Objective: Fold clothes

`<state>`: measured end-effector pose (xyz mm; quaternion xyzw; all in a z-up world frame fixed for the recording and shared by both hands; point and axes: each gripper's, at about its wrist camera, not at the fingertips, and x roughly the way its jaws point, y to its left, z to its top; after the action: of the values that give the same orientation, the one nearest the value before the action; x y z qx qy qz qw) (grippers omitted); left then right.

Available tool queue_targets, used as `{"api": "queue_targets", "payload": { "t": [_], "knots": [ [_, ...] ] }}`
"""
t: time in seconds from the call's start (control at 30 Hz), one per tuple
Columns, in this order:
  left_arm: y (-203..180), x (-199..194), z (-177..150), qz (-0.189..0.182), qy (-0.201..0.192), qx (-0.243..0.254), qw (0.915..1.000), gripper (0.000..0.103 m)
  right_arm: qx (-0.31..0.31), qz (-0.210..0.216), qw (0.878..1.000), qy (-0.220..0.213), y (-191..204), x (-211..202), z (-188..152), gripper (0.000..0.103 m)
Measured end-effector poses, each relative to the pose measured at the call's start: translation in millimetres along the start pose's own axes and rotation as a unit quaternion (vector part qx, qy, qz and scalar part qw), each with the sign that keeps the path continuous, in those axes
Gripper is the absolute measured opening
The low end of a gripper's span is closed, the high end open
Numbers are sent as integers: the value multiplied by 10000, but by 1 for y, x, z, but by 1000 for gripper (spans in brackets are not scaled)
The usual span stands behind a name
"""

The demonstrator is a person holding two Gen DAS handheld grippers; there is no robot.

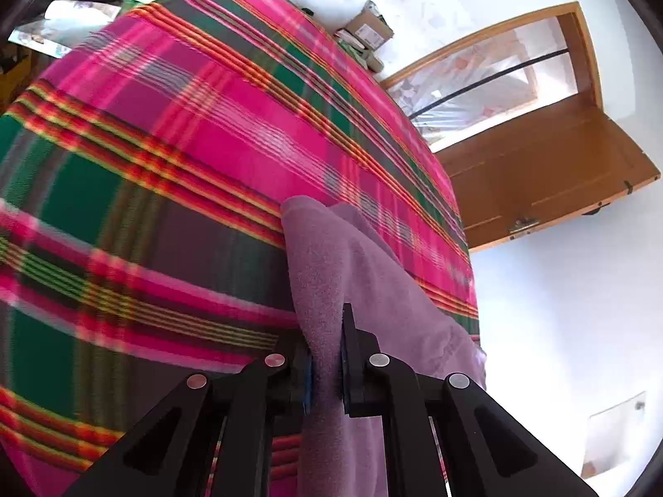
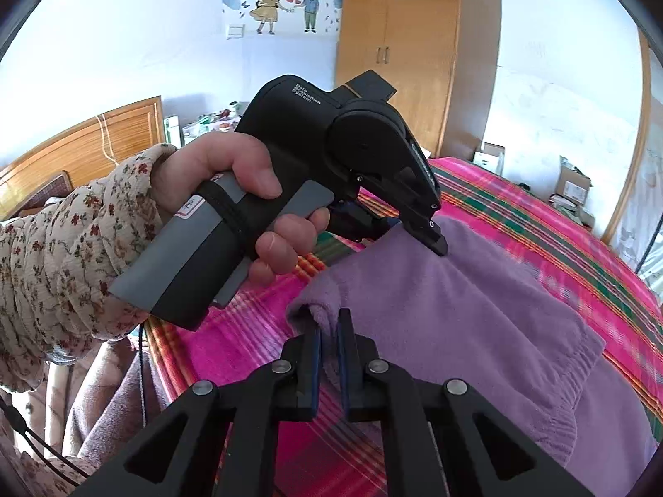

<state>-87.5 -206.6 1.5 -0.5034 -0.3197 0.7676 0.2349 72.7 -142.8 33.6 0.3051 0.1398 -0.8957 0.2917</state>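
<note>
I see my left hand (image 2: 232, 190), in a floral sleeve, tilting the left gripper (image 1: 325, 366) down, its jaws clamped on the purple sweater (image 2: 456, 310). My right gripper (image 2: 327, 333) has its jaws narrow, pinching a bunched sweater edge. White lettering on the left device reads "Data Acquisition System". The sweater lies on a pink-and-green plaid blanket (image 1: 174, 136); a wooden wardrobe (image 2: 414, 49), cartoon couple wall sticker (image 2: 286, 0) and open wooden door (image 1: 538, 165) stand beyond

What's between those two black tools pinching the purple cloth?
Only the purple fleece garment itself spans from the left tool to the right tool, above the pink plaid bedcover; the right wrist view shows it.
</note>
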Motion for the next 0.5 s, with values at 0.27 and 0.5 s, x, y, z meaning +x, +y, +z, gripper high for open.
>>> {"api": "queue_targets", "payload": {
  "t": [0.27,0.5],
  "knots": [
    [23,-23,2,262,-81,-22,9996,10,-75,398,9992,32,18,13,10,7],
    [37,-34,2,467,-149,-122,9987,10,-76,603,9977,284,26,35,9,7]
  ]
}}
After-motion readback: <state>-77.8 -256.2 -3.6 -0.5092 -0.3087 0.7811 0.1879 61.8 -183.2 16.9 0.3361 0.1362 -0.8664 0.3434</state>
